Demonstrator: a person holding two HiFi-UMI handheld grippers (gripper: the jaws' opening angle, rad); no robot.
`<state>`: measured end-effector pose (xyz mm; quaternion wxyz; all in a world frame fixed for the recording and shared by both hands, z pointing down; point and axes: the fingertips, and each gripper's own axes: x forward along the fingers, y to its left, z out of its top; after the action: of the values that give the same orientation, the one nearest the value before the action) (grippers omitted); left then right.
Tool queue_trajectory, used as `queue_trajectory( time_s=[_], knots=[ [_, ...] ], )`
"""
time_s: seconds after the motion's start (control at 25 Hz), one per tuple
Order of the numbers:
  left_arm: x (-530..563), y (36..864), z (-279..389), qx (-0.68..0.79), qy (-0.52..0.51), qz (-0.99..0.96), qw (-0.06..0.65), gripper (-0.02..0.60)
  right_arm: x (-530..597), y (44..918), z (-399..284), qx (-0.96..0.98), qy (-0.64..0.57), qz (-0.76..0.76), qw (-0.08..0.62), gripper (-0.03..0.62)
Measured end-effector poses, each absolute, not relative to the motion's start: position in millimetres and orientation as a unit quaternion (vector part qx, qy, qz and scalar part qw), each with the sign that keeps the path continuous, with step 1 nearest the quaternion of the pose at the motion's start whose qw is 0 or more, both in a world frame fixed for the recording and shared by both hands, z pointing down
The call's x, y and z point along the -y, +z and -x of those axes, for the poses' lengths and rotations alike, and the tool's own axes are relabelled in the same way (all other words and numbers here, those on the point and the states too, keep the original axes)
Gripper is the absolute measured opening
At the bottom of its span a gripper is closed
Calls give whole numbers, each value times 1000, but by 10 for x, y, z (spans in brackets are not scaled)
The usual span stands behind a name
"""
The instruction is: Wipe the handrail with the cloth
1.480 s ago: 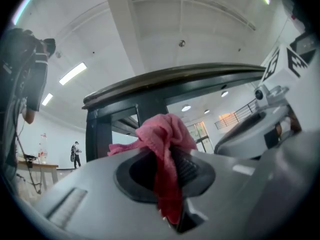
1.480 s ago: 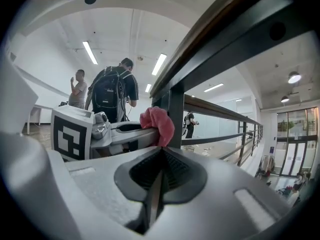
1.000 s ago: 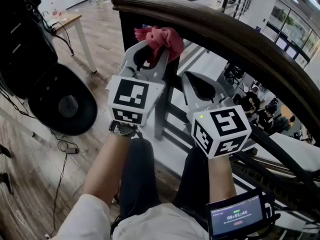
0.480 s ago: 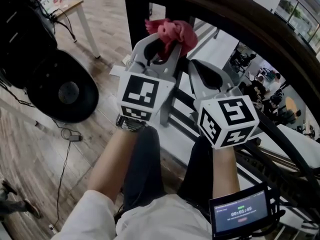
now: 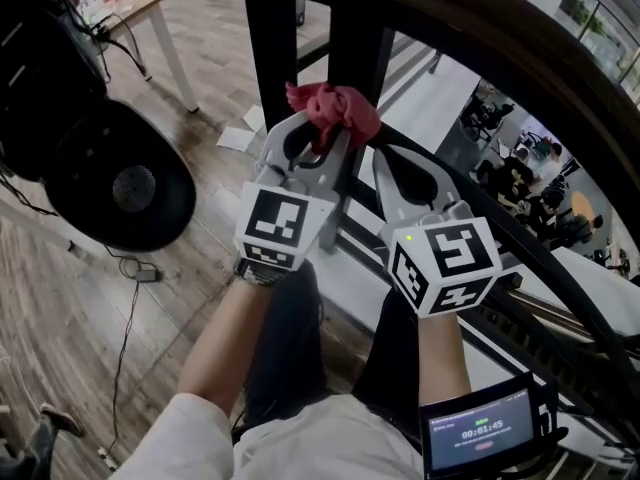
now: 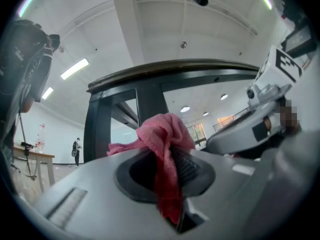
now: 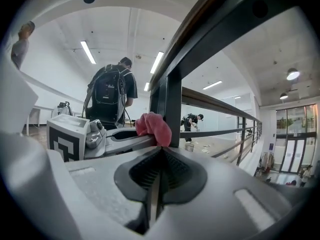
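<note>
Pink cloth point(image 5: 335, 111); dark-brown handrail point(image 5: 470, 28); grey grippers.

1. The handrail point(image 5: 470, 28) bars the upper right of the frame diagonally.
2. Two dark posts point(image 5: 272, 48) stand upper centre, with a narrow open gap between them.
3. Lower left: open wooden floor point(image 5: 60, 308), beyond a black round base point(image 5: 120, 193).

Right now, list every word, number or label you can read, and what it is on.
"00:01:45": timer on the wrist screen; the last digit is uncertain.
Other lines on that screen: too blurred to read.
Left cube and right cube: square marker patterns only, no letters.
</note>
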<state>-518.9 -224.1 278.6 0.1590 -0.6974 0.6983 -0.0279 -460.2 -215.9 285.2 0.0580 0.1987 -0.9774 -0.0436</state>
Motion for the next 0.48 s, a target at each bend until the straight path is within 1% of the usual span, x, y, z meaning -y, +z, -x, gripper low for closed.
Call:
queue_trajectory(
  time_s=[0.48],
  knots=[
    [2212,3389,5123,-694,-35,711,108,74,2107,3410,4517,975,-3,-201,95,3]
  ],
)
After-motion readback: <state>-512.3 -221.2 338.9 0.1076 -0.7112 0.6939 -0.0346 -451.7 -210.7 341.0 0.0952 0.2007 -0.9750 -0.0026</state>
